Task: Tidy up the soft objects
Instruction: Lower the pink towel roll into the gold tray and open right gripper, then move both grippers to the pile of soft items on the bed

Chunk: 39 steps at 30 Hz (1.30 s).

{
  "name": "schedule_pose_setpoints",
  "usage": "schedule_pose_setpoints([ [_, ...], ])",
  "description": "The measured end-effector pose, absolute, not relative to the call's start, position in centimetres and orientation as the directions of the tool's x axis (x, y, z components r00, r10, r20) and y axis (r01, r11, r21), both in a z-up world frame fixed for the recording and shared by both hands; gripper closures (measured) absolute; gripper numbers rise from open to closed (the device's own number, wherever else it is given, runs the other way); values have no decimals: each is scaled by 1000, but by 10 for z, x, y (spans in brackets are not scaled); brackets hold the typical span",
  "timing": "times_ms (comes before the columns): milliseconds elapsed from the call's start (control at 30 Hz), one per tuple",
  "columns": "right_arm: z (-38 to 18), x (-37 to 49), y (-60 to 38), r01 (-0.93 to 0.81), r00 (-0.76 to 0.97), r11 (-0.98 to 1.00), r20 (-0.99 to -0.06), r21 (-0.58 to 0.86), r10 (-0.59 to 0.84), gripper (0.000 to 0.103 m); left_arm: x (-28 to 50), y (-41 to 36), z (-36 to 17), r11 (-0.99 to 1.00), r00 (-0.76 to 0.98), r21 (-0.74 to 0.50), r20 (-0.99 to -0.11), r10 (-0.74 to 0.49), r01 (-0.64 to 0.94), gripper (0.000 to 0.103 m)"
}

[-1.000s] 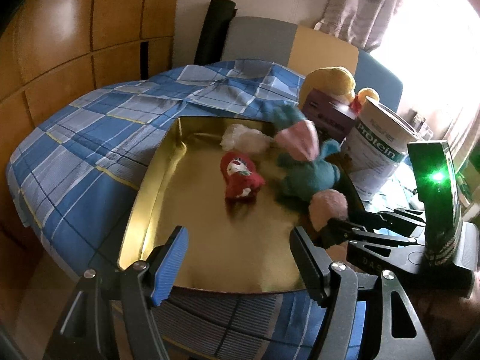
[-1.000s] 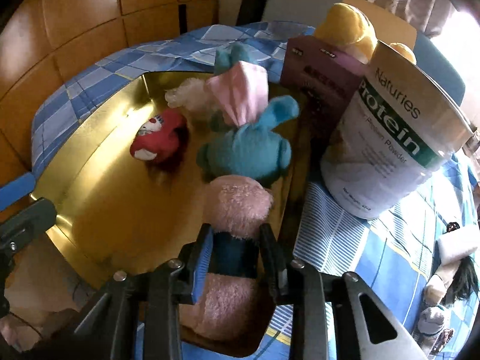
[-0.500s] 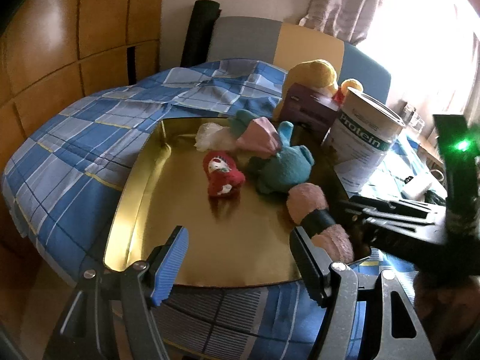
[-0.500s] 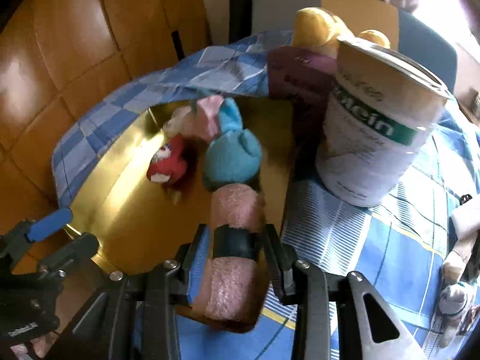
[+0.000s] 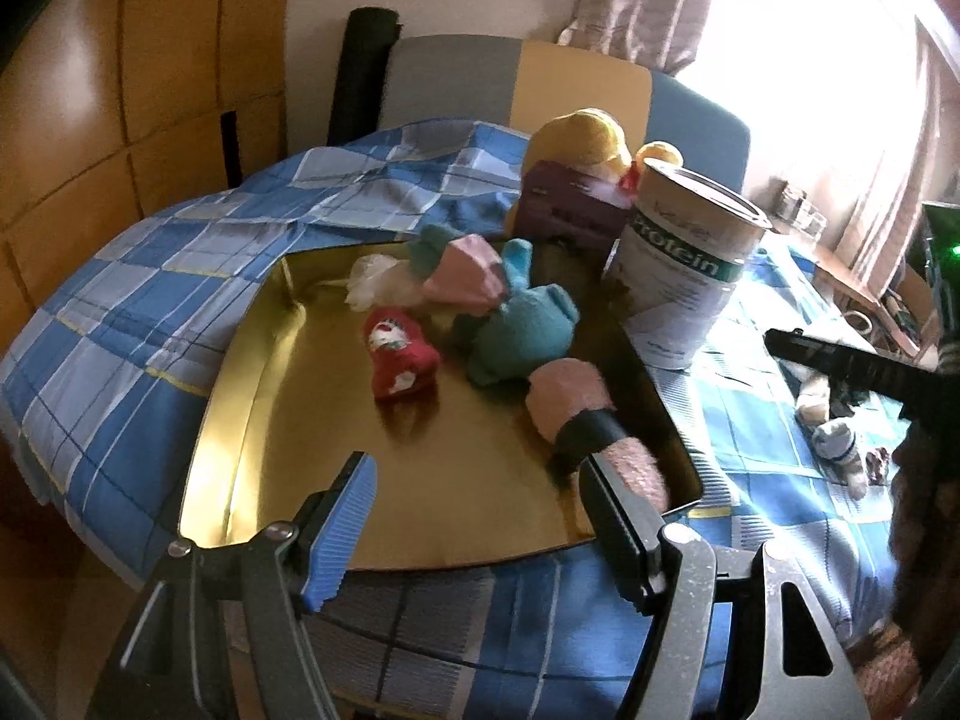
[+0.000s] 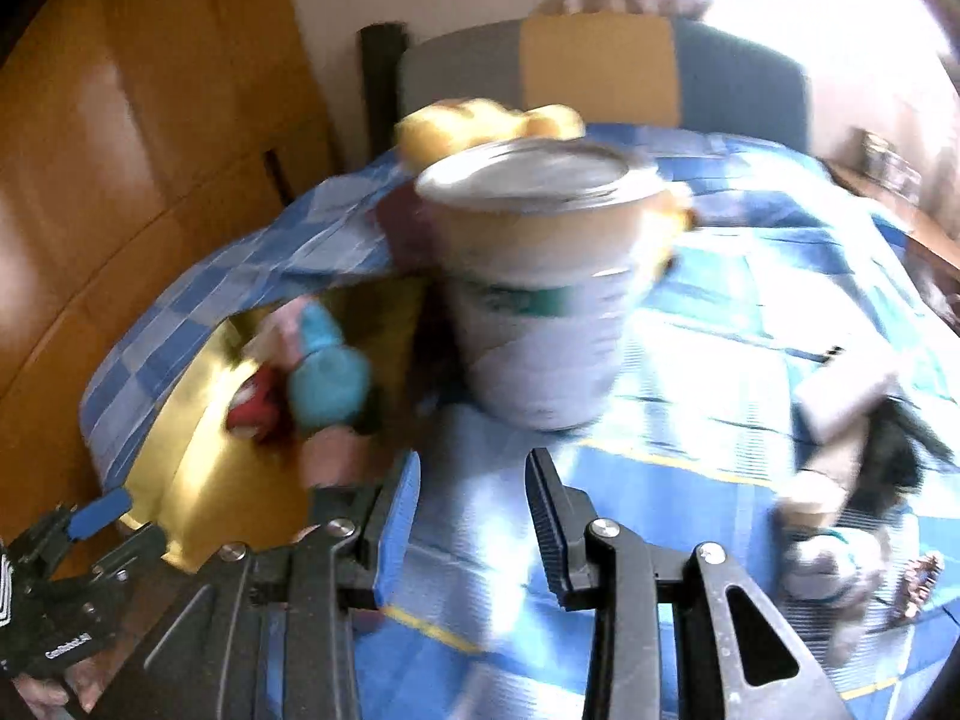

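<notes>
Four plush toys sat in gold tray (image 5: 240,372); small toys (image 6: 834,546) on checked cloth remained. Left gripper (image 5: 474,516) half-open, empty; right gripper (image 6: 474,516) slightly parted, empty.

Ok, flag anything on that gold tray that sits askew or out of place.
One thing: the fuzzy pink roll with a black band lies slantwise at the gold metal tray's right side, its near end seemingly resting on the rim rather than lying flat inside. The red plush and the teal plush lie fully inside.
</notes>
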State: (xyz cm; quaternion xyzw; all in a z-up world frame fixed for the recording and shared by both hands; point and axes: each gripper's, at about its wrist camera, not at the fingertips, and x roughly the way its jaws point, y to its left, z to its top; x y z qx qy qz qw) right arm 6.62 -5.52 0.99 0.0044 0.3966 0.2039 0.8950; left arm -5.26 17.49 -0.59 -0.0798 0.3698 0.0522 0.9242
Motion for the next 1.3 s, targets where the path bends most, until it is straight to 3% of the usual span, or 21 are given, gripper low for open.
schedule_pose_setpoints([
  [233,19,81,-151,-133,690,976,-691,171,215,67,-48,151,-1,994,726,-90,-688,-12,-69,32],
  [567,2,81,-321,388,721,881,-685,269,-109,64,-34,107,14,994,723,-77,-683,-108,76,33],
  [667,-13,73,-354,478,708,775,-703,412,-63,64,-30,86,16,989,720,-67,-679,-144,134,33],
  [1000,-40,63,-383,540,690,624,-722,564,56,64,-1,19,4,954,638,-79,-727,-253,288,33],
  [1300,-44,63,-389,530,709,580,-698,618,96,64,29,-25,-14,924,561,-96,-769,-305,370,53],
])
